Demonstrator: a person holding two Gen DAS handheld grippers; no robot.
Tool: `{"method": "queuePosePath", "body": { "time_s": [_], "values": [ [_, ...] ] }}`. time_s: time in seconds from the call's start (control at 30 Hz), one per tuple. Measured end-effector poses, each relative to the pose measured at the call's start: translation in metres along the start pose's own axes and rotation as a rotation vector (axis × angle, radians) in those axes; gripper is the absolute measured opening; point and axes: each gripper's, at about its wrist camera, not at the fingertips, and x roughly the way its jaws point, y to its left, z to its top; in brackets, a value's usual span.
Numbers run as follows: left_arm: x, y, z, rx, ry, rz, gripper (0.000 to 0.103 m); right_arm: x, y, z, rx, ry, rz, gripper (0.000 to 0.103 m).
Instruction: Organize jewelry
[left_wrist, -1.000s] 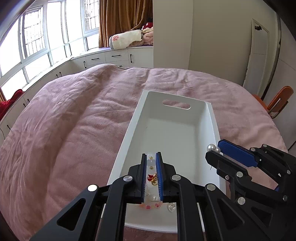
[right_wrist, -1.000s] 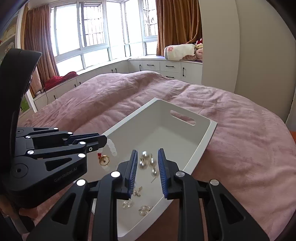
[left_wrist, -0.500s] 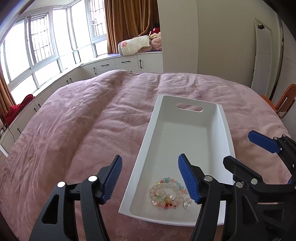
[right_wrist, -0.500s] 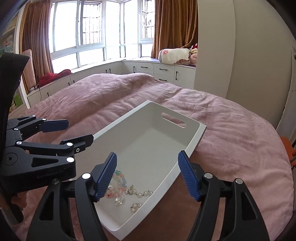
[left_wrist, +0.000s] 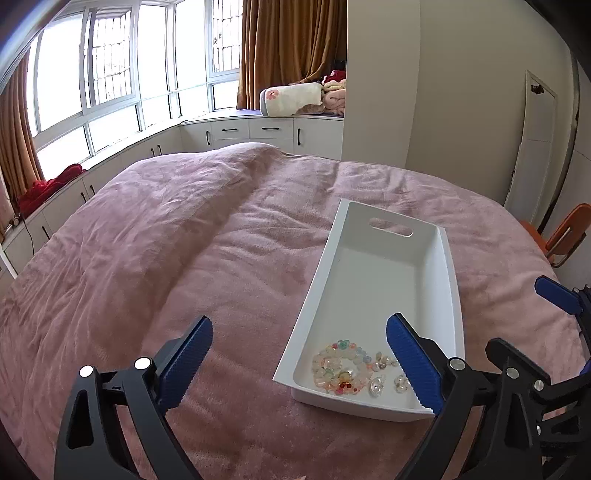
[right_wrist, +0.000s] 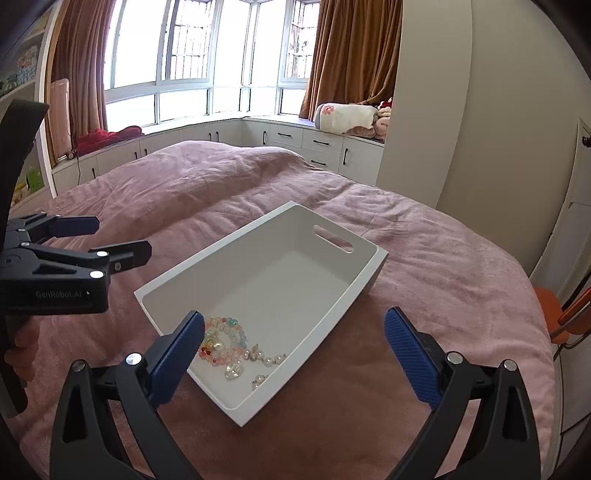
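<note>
Though partly behind a claw pad (right_wrist: 177, 354), beads (right_wrist: 221, 339) in tray (right_wrist: 295, 266).

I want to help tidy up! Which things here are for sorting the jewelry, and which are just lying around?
For the job:
- white plastic bin with a handle slot
- pastel beaded bracelet
- pearl strand and clear heart charm
- left gripper and right gripper, both opening, nothing between them

Just lying around:
- pink bedspread
- rolled white blanket
- orange chair
- red cloth
</note>
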Motion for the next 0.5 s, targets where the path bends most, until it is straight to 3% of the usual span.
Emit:
{"method": "queuePosePath", "body": {
  "time_s": [0.27, 0.5],
  "values": [
    [-0.024, 0.0, -0.014, 0.008, -0.026, 0.023, 0.099, -0.008, 0.01, -0.011, 0.027, 0.03, 0.013, 0.098],
    [-0.034, 0.005, -0.029, -0.01, -0.067, 0.092, 0.099, -0.013, 0.016, -0.015, 0.077, 0.018, 0.038, 0.098]
  ]
}}
